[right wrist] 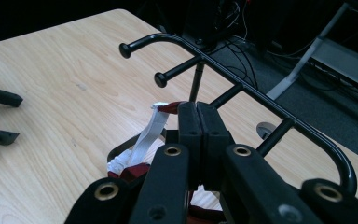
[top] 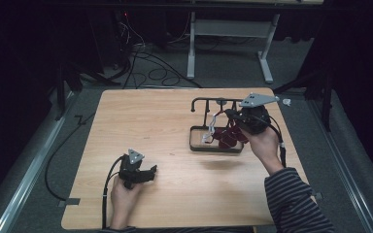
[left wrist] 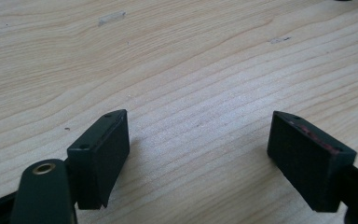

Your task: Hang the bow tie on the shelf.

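On the light wooden table (top: 175, 126), the left gripper (top: 150, 172) rested low near the 7 o'clock part of the top, held in the person's left hand (top: 124, 196), its jaws spread wide with nothing between them; in the left gripper view the left gripper (left wrist: 198, 156) showed only bare wood grain in the gap. Toward 2 o'clock stood a black rack (top: 213, 104) with a row of short knobbed pegs on a top bar, rising from a dark rectangular tray (top: 194, 141). The right gripper (top: 230, 115), held in the right hand (top: 262, 143) with a striped sleeve (top: 294, 199) behind it, sat over that tray just below the rack's bar. In the right gripper view the right gripper (right wrist: 198, 112) had its jaws pressed together on the dark red end of a maroon and white cloth item (right wrist: 165, 108), whose white strap (right wrist: 149, 133) ran down toward the tray (what kind of item it was could not be told). From above, the maroon and white cloth item (top: 226, 136) hung bunched below the gripper, inside the tray. The rack (right wrist: 242, 84) curved across at 12 o'clock of the jaws in that view, and the open left gripper (right wrist: 0, 116) lay far off at 9 o'clock. Beyond the table at 12 o'clock lay cables (top: 150, 68) on the grey floor (top: 223, 73).
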A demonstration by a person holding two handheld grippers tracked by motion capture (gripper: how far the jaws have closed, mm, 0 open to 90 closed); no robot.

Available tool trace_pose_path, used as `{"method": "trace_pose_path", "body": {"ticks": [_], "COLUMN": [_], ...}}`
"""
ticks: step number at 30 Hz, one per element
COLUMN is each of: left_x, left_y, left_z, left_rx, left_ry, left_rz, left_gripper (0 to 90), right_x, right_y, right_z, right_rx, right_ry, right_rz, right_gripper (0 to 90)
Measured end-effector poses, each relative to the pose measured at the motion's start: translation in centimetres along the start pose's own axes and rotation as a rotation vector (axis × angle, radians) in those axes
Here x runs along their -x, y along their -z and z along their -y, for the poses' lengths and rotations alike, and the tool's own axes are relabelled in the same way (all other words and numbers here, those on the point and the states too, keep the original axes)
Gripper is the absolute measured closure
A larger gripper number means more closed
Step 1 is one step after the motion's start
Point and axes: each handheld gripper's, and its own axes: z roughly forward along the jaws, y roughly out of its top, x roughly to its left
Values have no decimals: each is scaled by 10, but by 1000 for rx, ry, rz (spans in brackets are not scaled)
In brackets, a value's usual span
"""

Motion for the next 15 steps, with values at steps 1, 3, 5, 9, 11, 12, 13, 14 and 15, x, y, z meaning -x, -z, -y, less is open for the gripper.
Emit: {"method": "trace_pose_path", "body": {"ticks": [1,3,5,9,11,12,13,14,15], "left_x": [0,0,0,0,0,0,0,0,0], "left_y": [0,0,0,0,0,0,0,0,0], "left_z": [0,0,0,0,0,0,0,0,0], "left_rx": [0,0,0,0,0,0,0,0,0], "left_ry": [0,0,0,0,0,0,0,0,0], "left_rz": [0,0,0,0,0,0,0,0,0], "left_gripper": [212,212,212,212,212,212,212,212,212], "right_x": [1,3,4,7,8,8,10,11,11], "right_y": [-1,-4,-6,-10,-12,-12,-14,-15,-15], "right_z": [0,0,-1,-1,-2,-2,-2,-2,-2], "right_rx": [-2,-4,-6,-10,-14,-14,-15,-14,-14], "right_ry": [-5,-11,-18,-23,-32,-32,-33,-36,-36], "right_rz": [0,3,6,13,20,20,23,25,25], "right_gripper": [900,900,900,900,900,900,900,900,900]}}
